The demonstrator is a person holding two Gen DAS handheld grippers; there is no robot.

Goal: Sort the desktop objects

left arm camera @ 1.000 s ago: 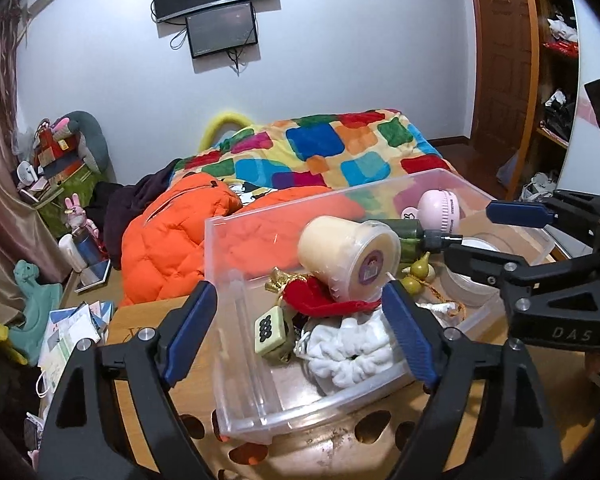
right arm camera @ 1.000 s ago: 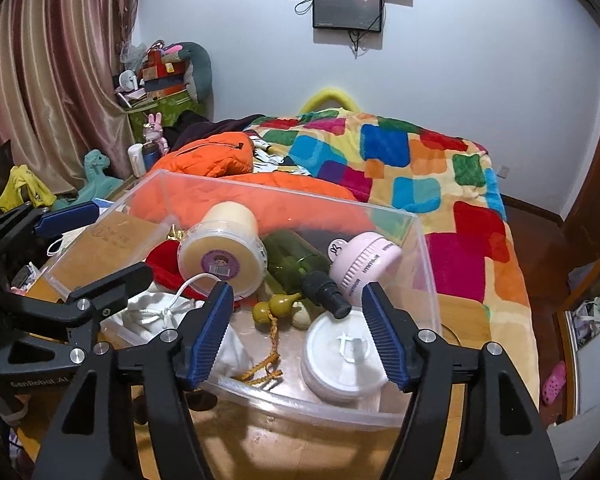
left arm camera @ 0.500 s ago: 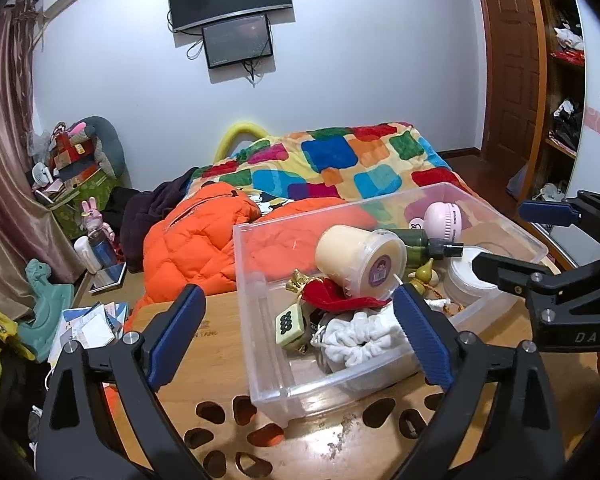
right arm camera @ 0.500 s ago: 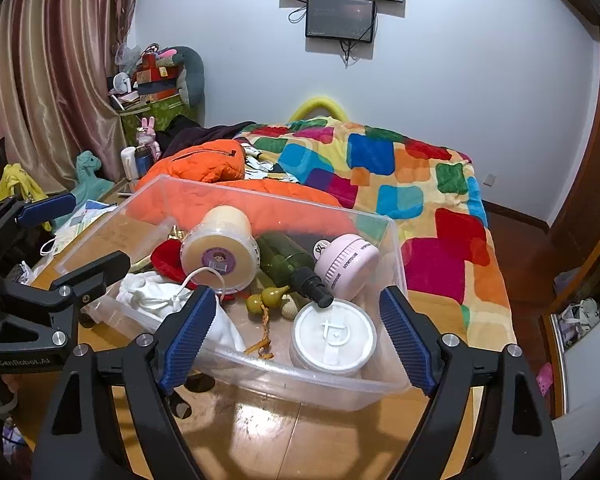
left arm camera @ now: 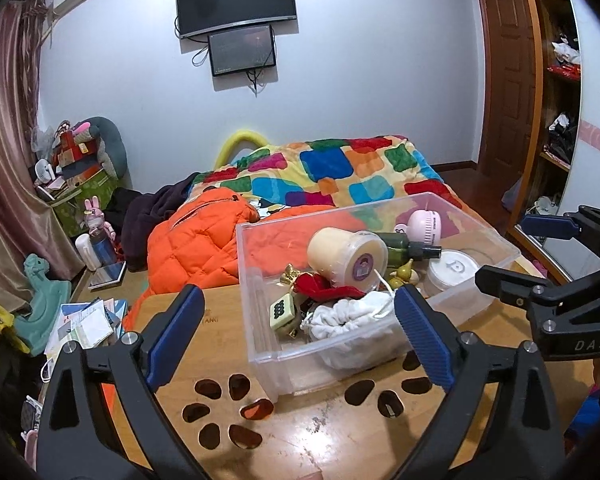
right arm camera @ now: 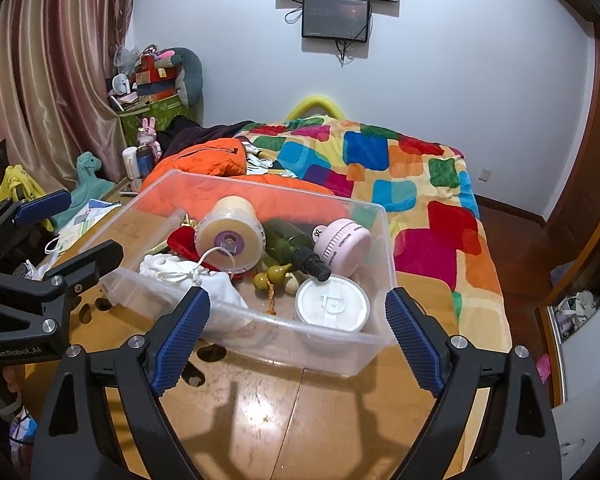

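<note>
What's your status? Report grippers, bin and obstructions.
Left gripper open, empty. Right gripper open, empty. Clear bin on table, items inside. Nothing in the way.

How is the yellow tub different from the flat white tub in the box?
The yellow tub is tall and tipped on its side, resting atop other things; the flat white tub is low and sits upright on the box floor. The yellow tub's lid carries a purple sticker; the white tub's lid is plain. Both are round and lie inside the clear box.

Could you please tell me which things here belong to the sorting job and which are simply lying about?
Job: clear bin, cream tub, green bottle, pink fan, white pouch, round lidded box.
Lying about: orange jacket, quilt, dinosaur toy.
</note>
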